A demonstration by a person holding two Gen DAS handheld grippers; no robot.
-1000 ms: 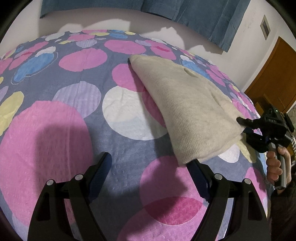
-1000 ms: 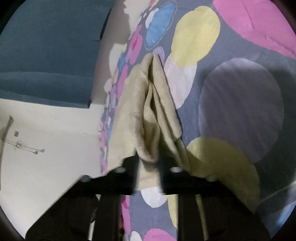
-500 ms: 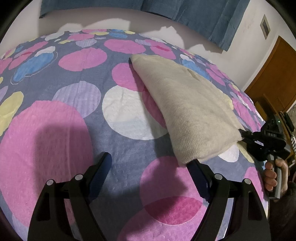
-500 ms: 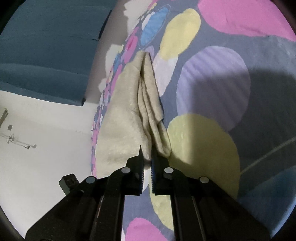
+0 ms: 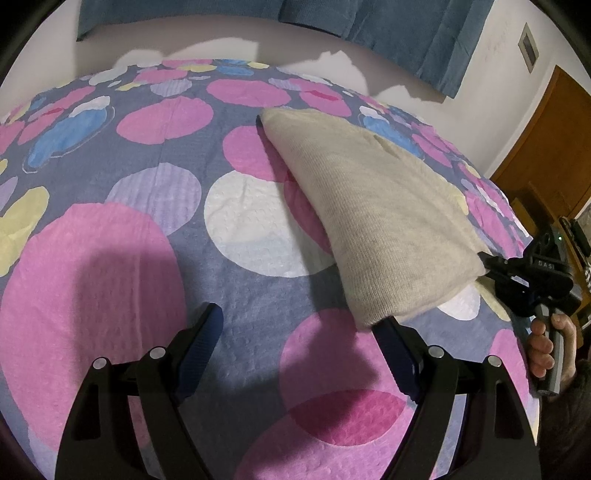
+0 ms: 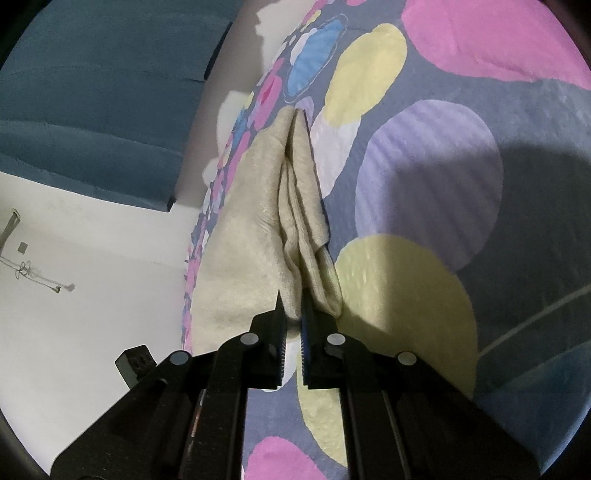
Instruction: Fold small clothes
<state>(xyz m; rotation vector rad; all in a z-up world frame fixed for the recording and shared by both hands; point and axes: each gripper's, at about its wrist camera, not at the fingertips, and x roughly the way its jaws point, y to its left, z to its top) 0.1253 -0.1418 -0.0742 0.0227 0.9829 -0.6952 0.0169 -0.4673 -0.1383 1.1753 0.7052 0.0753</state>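
A cream knitted cloth (image 5: 376,206), folded over, lies across the dotted bedspread (image 5: 147,258). My left gripper (image 5: 299,328) hangs open just above the bedspread. Its right fingertip (image 5: 386,326) meets the cloth's near corner, and nothing is between its fingers. My right gripper (image 5: 487,262) is at the cloth's right corner, held by a person's hand (image 5: 546,350). In the right wrist view the right gripper (image 6: 291,310) is shut on a fold of the cloth (image 6: 251,236), which stretches away from it in long folds.
Blue curtains (image 5: 369,22) hang on the white wall behind the bed. A brown wooden door (image 5: 546,147) stands at the right. A small black box (image 6: 135,363) lies off the bed's edge. The bedspread spreads wide to the left of the cloth.
The right gripper has drawn the cloth's corner a little down and to the right, so the bunched cloth now lies longer and flatter. The left gripper has not moved.
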